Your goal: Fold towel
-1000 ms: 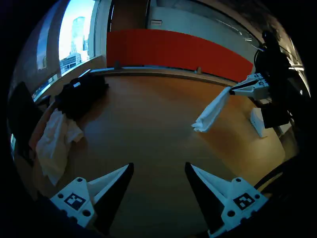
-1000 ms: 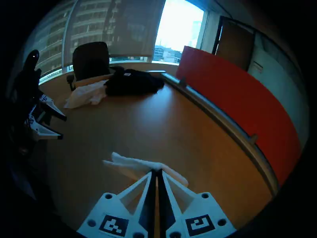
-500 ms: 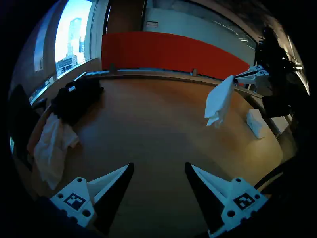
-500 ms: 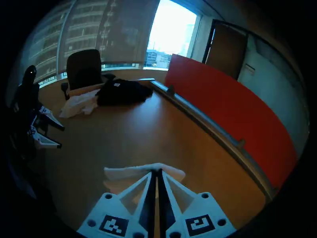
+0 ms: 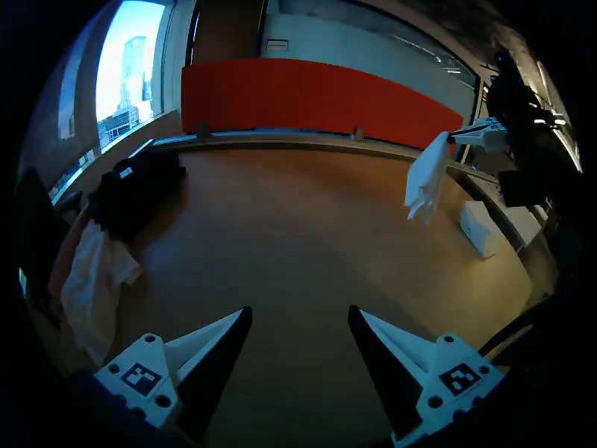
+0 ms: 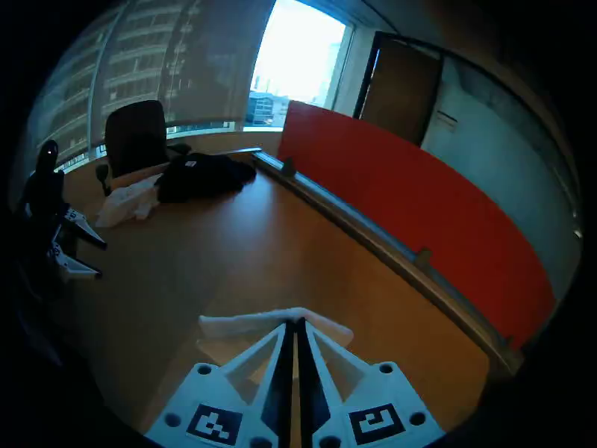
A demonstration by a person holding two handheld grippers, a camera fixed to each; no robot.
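- Over the far right of the table (image 5: pixel 298 216), as the left gripper view has it, the towel (image 5: pixel 427 173) hangs in the air from one pinched edge, clear of the wood.
- The right gripper (image 6: pixel 296 325) has its fingers pressed together on that edge. In its own view the cloth spreads just past the tips.
- The left gripper (image 5: pixel 298 309) sits low over the near table, fingers wide apart with nothing between them, well apart from the towel.
- The step in hand looks like pick-up and spreading. The towel hangs bunched and no fold seems made yet.
- Next, I judge, the left gripper must reach across and take a second corner, so the pair can stretch the cloth and lay it flat.
- Finding a true corner in the bunched cloth may be the hard part. A grip mid-edge would leave it skewed.
- A white block (image 5: pixel 477 228), perhaps a folded cloth, lies on the table near the towel.
- A black heap (image 5: pixel 134 190) and a white cloth (image 5: pixel 93 287) lie at the other end, leaving the bare middle free for laying out.
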